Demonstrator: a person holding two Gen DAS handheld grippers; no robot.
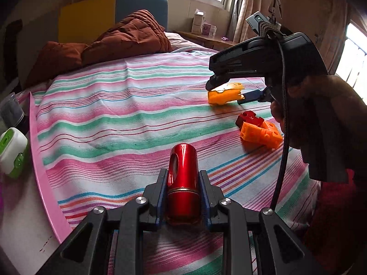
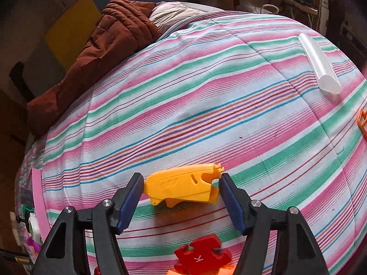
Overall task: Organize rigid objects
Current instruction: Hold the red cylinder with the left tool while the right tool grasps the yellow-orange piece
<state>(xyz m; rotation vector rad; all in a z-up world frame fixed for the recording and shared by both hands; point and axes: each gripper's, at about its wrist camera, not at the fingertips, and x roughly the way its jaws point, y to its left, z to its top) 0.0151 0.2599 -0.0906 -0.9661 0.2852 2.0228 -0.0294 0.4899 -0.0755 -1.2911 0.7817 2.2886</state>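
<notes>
My left gripper (image 1: 182, 178) is shut on a shiny red metal cylinder (image 1: 182, 178) and holds it over the striped bed sheet (image 1: 114, 114). My right gripper (image 2: 181, 183) is closed against both ends of a yellow plastic piece (image 2: 183, 185) that lies on the sheet; it also shows in the left wrist view (image 1: 226, 92), with the right gripper (image 1: 226, 91) above it. A red puzzle-shaped block (image 2: 201, 256) and orange blocks lie just below the right gripper; in the left wrist view the red block (image 1: 248, 119) and orange blocks (image 1: 261, 135) lie at the right.
A white half-round bar (image 2: 318, 64) and an orange piece (image 2: 362, 123) lie at the right of the bed. A brown quilt (image 1: 114, 39) lies at the head. A pink tray edge (image 1: 39, 151) and a white-green box (image 1: 12, 151) are at the left.
</notes>
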